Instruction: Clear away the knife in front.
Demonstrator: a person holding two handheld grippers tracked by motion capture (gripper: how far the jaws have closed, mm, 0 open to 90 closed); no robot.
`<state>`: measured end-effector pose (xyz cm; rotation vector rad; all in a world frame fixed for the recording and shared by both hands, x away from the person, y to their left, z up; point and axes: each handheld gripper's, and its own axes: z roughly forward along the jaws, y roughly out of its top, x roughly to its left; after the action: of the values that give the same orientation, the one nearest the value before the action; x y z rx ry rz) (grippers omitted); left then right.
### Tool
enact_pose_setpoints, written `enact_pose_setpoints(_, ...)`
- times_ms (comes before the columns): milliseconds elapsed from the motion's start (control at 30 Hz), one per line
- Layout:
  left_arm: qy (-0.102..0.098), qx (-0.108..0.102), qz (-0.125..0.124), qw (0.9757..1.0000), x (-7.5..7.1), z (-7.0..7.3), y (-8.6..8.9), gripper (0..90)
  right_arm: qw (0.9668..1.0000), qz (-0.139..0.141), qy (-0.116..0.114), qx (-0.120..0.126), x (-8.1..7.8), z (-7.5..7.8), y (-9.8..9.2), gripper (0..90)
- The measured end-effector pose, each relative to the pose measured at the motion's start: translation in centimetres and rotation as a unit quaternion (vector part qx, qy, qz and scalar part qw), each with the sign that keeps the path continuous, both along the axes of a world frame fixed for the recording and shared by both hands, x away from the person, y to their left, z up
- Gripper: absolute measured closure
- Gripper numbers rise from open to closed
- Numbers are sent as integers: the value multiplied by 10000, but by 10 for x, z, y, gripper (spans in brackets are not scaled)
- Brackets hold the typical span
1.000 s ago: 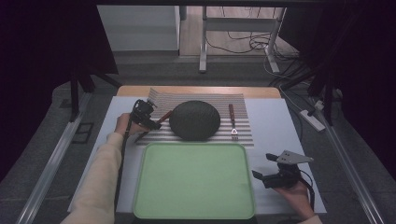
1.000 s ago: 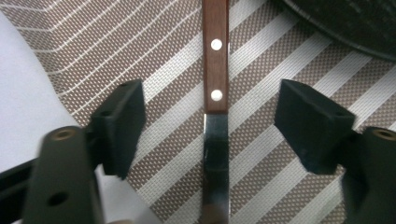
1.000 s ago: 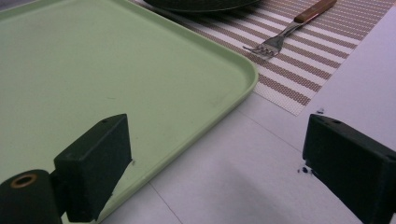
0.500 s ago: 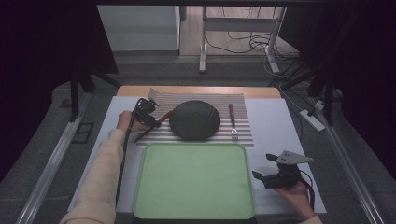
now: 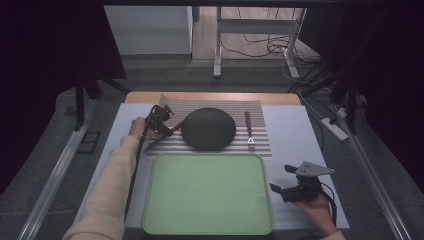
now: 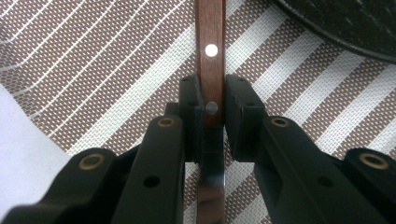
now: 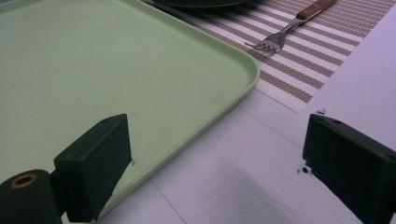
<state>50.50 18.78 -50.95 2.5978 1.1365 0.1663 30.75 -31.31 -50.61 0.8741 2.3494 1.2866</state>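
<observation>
Wooden knife handle (image 6: 210, 60) on the striped mat (image 5: 260, 137) is now pinched by the left gripper (image 5: 161, 123), barely moved; a lift seems next. Right gripper (image 5: 292, 187) rests wide open, empty, beside the green tray (image 5: 207, 200).

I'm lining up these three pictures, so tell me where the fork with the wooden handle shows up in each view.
High view: the fork lies on the striped placemat, right of the dark plate, tines toward the green tray.
Left gripper view: not in it.
Right gripper view: the fork lies at the upper right, beyond the tray's corner.
Shared landmark: the striped placemat.
</observation>
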Motion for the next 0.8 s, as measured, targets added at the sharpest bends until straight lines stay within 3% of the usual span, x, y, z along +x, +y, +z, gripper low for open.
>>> enact_pose_setpoints(433,-10,445,-142,9989,-2,5,-2,775,10000,-11,10,-28,0,0,-1,81)
enact_pose_setpoints(500,21,434,-110,9990,-3,6,4,775,10000,-4,9,-29,0,0,-1,81)
enact_pose_setpoints(600,-35,255,19,9997,-7,10,13,775,10000,-7,1,-24,0,0,-1,81)
enact_pose_setpoints(800,-148,167,-39,9997,-18,23,19,778,10000,-17,7,-28,0,-1,0,81)
